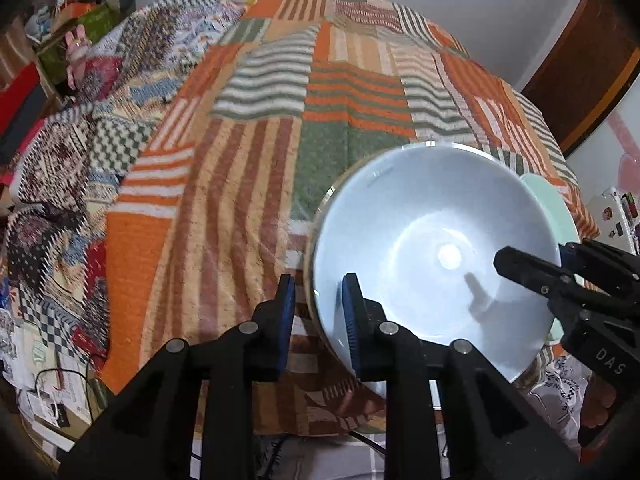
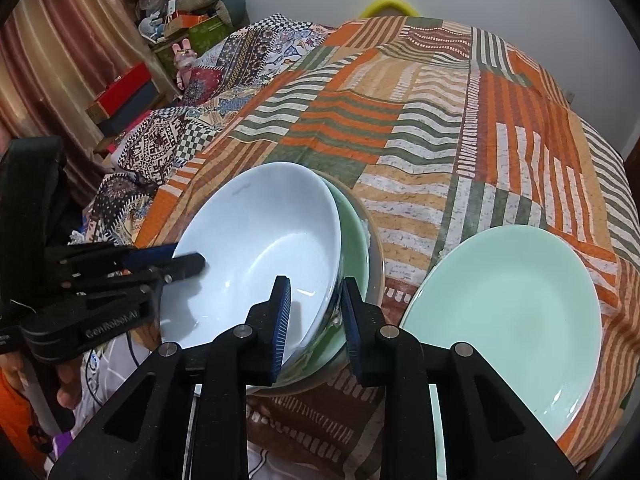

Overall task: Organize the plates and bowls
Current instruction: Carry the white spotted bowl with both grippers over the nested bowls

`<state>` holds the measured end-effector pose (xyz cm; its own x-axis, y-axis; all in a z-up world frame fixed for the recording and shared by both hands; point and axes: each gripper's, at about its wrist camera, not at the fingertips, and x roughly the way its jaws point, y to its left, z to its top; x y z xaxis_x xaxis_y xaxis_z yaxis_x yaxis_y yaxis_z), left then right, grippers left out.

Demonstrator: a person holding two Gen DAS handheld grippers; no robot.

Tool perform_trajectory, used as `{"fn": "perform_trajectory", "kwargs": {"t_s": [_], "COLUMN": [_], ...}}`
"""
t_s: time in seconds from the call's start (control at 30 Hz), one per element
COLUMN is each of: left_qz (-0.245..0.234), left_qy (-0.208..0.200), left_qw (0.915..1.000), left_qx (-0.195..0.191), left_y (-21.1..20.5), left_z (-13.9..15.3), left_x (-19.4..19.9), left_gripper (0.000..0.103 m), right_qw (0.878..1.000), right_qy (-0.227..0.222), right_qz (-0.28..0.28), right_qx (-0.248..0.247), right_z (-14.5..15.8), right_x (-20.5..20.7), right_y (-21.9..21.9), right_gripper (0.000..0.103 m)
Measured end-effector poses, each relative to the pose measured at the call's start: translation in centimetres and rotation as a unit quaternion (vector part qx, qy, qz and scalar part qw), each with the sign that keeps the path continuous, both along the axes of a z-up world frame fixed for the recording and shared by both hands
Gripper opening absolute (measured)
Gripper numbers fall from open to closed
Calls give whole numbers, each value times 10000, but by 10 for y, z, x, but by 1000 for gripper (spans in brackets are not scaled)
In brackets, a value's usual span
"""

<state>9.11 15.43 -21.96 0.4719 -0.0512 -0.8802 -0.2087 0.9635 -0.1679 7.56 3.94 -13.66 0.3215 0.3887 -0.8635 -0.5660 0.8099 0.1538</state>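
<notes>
Pale blue bowl (image 2: 256,248), nested in a green bowl (image 2: 354,236) low centre on the bed (image 2: 440,128), looks rigid, glossy, breakable; grip its rim. Left hand-held gripper (image 1: 318,312) and right hand-held gripper (image 2: 314,312) straddle opposite rims, slackened, not pinching.

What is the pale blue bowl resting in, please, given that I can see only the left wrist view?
Observer: The pale blue bowl is nested in a green bowl, which sits inside a third, darker bowl.
Operator: Thank you. What lies beside that stack?
Observer: A pale green plate lies flat and empty on the striped bedspread, apart from the stack.
</notes>
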Motion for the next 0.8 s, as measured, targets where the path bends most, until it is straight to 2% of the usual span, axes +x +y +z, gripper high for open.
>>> {"fn": "perform_trajectory", "kwargs": {"t_s": [0.3,0.37,0.43,0.47,0.57,0.6,0.8], "left_qz": [204,214,208,207,244,260,246], "left_qy": [-272,-348,-445,-481,-585,-597,-439], "left_qw": [9994,9991,9987,9985,9977,9976,9977], "left_qx": [-62,-106,-134,-149,-219,-229,-457], "left_y": [19,21,22,22,23,23,20], "left_z": [21,26,31,33,35,35,14], "left_x": [-9,-12,-15,-16,-20,-21,-22], "left_gripper": [23,23,23,24,40,42,44], "right_qw": [9982,9962,9941,9939,9945,9948,9982], "right_qy": [-436,-708,-941,-977,-935,-910,-477], "right_qz": [11,-67,-94,-113,-184,-208,-338], "right_qx": [-404,-512,-533,-505,-429,-406,-151], "right_z": [5,9,16,18,20,20,9], "right_x": [-5,-6,-6,-6,-4,-4,1], "right_y": [8,7,5,3,-6,-9,-26], "right_gripper": [24,32,50,51,52,52,57]}}
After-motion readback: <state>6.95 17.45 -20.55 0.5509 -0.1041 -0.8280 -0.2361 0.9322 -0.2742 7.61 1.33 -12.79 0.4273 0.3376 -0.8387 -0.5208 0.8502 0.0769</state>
